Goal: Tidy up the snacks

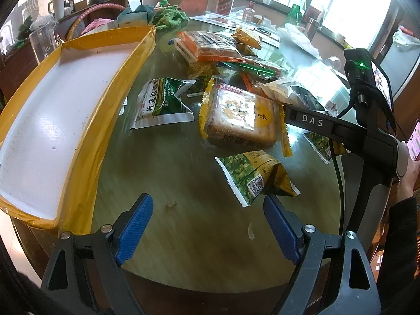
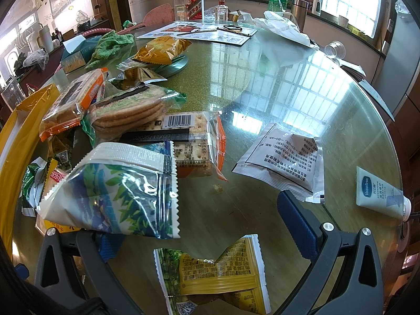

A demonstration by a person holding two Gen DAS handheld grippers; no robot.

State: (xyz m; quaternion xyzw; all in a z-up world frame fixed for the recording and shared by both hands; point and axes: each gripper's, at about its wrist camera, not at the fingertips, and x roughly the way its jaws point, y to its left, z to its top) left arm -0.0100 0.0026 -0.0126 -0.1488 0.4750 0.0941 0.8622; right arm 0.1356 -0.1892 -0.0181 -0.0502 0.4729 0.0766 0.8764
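Yellow-green snack packet lies slanted, long axis toward the cracker pack; left gripper spread, empty.

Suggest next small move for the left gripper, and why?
Probably ease the left gripper forward and right to straddle the green-and-yellow snack packet. The jaws stand open and empty, that packet lies nearest, just off the right finger, and the yellow-edged tray at left holds nothing yet.
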